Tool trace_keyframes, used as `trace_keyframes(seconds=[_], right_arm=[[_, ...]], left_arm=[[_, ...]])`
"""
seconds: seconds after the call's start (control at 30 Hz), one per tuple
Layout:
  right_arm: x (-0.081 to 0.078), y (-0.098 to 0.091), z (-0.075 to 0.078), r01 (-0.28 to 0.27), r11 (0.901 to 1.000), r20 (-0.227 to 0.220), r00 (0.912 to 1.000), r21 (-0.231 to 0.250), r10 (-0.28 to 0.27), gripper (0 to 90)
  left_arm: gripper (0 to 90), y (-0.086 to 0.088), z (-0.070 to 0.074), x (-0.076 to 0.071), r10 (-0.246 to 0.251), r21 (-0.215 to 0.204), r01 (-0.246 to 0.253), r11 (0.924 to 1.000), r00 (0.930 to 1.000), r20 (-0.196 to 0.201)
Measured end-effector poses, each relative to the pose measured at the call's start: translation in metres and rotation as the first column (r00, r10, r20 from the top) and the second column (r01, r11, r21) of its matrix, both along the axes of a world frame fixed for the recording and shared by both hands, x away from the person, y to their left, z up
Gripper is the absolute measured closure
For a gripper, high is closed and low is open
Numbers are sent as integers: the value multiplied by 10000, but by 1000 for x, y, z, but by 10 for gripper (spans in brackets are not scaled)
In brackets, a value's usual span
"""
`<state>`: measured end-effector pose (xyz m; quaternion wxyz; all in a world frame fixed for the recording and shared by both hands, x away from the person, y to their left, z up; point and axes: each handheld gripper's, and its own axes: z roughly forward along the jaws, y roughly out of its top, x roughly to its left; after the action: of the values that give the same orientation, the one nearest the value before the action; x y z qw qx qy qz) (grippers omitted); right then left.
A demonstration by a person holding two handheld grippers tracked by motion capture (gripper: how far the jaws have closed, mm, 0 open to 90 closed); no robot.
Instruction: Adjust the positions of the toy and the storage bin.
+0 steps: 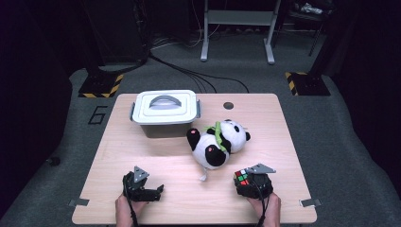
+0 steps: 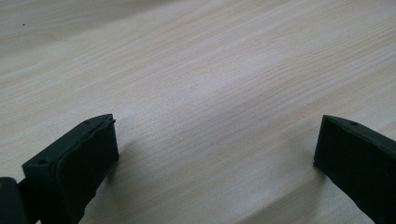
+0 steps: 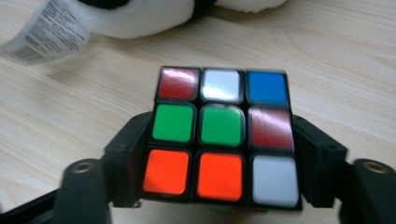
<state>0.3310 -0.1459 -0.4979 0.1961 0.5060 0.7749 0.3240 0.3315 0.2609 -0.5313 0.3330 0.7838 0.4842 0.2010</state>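
A: Step in hand looks like the grab on the puzzle cube (image 3: 222, 135). The right claw (image 3: 219, 161) has a jaw against each side face, pinching it; the cube sits square between the jaws, coloured top face up, resting on the table (image 3: 350, 56).

B: Left claw (image 2: 215, 149)?

A: Spread wide, nothing between the jaws, just bare wood under them. It sits well off to the left of the cube, idle.

B: What lies beyond the right claw?

A: The panda toy (image 1: 218, 142), just ahead of the cube, its label (image 3: 46, 30) trailing towards the jaws. The lidded box (image 1: 164, 113) is farther ahead and left.

B: Next move?

A: My judgement: a straight lift, grip kept firm, clearing the panda toy.
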Motion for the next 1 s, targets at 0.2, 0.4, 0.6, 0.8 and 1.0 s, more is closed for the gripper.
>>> trace_keyframes(seconds=[0.2, 0.4, 0.6, 0.8, 1.0], right_arm=[[-1, -3, -1, -297, 9996, 178, 9994, 11, 297, 331], [-2, -5, 0, -497, 9987, 310, 9983, 127, 493, 332], [-4, 4, 5, -923, 9955, 434, 9949, 231, 912, 332], [-6, 19, 7, -1553, 9878, 474, 9869, 128, 1545, 332], [-8, 28, 13, -1877, 9819, 553, 9810, 268, 1860, 332]], left_arm=[[0, 1, 0, -1, -73, 29, 73, 10000, 10000, -14], [0, 1, 0, -2, -75, 52, 75, 10000, 10000, -6], [0, 1, 0, -2, -62, 16, 62, 10000, 10000, -16], [0, 1, 0, -2, -63, 16, 63, 10000, 10000, -18], [0, 1, 0, -2, -59, 8, 59, 10000, 10000, -16]])
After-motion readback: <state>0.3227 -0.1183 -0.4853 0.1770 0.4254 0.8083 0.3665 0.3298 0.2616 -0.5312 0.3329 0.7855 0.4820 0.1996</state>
